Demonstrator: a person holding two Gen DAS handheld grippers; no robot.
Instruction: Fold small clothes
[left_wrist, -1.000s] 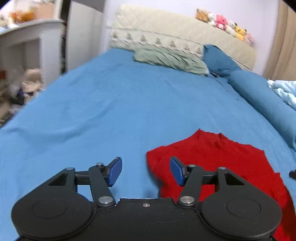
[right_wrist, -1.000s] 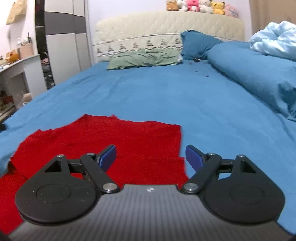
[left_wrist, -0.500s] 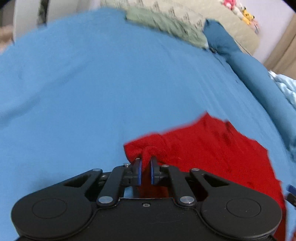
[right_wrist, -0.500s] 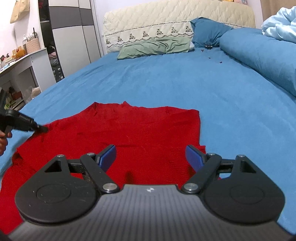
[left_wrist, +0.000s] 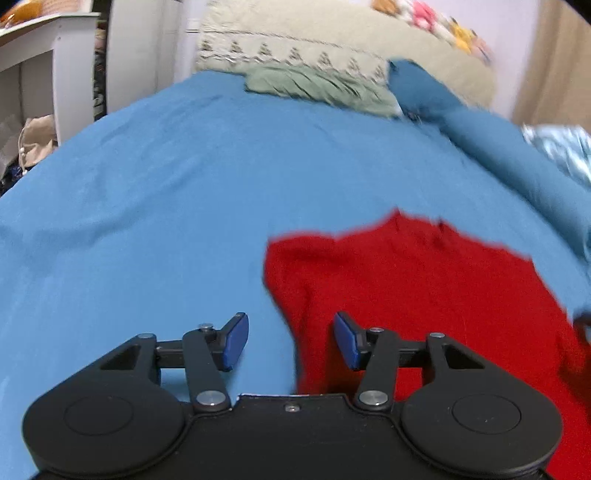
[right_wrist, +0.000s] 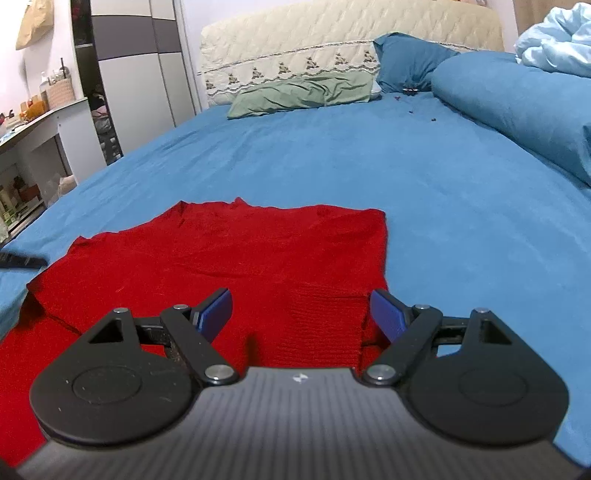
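Bed (right_wrist: 332, 155) in blue sheet fills both views; everything else placed relative to it.

Bolster (right_wrist: 517, 107) runs along the bed's right side, green pillow (right_wrist: 306, 92) and blue pillow (right_wrist: 406, 62) at the head end.

Red garment (right_wrist: 240, 258) lies spread flat on the bed's near end, toward the left half. Far edge looks like a neckline, right edge straight; a ribbed band sits nearest the right gripper. Left wrist view is motion-blurred, so the garment's left edge (left_wrist: 280, 266) is soft, looks slightly rumpled.

Right gripper (right_wrist: 301, 312): jaws wide, nothing held, hovering over the garment's near right corner. Left gripper (left_wrist: 290, 338): jaws wide, empty, straddling the garment's left edge, one finger over sheet, one over fabric.

Step, my read: flatten/arrange stage, first fold not begun. No folded layer visible.

Next move likely: each gripper drops onto its own side of the near hem, pinches one layer only, lifts together and carries toward the head end. Risk: grabbing sheet along with fabric, or uneven lift skewing the fold.
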